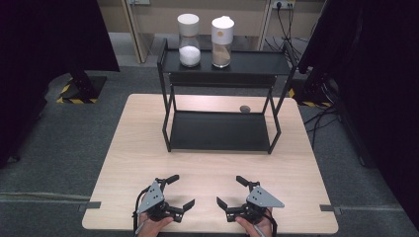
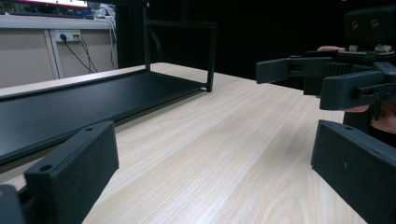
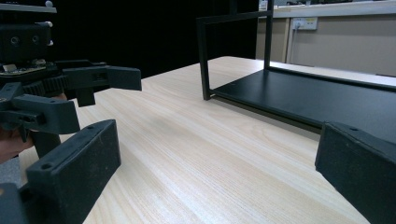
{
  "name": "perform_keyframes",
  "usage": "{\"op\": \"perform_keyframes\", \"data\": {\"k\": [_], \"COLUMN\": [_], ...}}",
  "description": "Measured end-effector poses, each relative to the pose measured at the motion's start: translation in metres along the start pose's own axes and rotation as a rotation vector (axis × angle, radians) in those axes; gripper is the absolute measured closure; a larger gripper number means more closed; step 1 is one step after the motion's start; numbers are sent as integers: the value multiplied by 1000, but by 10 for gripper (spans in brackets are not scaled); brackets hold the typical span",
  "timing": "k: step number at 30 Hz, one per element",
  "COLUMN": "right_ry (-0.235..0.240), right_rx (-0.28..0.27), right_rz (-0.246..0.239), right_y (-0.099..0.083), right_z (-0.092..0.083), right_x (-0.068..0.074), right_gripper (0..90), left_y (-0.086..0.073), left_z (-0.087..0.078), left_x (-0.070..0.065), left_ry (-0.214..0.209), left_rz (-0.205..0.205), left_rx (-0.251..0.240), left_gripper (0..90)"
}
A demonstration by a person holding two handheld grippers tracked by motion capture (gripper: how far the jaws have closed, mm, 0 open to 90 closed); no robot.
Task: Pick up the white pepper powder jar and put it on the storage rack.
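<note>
both grippers, left gripper [image 1: 178,191] and right gripper [image 1: 230,190], sit jaws apart on the bench [image 1: 133,148], probably staged since the jars [image 1: 189,40] sit far ahead on the shelf [image 1: 247,64]

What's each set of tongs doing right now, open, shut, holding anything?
Left tongs: open, holding nothing, low over the table.
Right tongs: open, holding nothing, low over the table.

The left claw [image 2: 210,177] stands wide open over the bare wooden worktop [image 2: 224,140], its 2 jaws low at 7 and 4 o'clock. The black rack [image 2: 93,100] lies toward 10 o'clock. The right claw [image 2: 327,79], held in a hand, gapes at 2 o'clock.
</note>
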State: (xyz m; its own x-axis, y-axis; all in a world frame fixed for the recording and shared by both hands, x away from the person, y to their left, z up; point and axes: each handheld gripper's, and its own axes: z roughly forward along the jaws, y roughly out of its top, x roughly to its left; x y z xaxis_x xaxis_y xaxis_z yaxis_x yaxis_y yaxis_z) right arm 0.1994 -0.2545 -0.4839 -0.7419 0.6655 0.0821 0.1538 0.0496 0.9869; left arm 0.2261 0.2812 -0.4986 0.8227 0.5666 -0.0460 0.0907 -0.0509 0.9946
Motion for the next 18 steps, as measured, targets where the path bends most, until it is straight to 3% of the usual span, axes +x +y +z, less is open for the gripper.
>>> {"op": "perform_keyframes", "data": {"k": [18], "right_ry": [-1], "right_rx": [1], "right_rz": [9], "right_y": [-1], "right_z": [0], "right_x": [-1], "right_gripper": [4], "left_y": [0], "left_z": [0], "left_x": [0], "left_ry": [1], "left_rz": [-4], "left_rx": [2], "left_gripper": [1]}}
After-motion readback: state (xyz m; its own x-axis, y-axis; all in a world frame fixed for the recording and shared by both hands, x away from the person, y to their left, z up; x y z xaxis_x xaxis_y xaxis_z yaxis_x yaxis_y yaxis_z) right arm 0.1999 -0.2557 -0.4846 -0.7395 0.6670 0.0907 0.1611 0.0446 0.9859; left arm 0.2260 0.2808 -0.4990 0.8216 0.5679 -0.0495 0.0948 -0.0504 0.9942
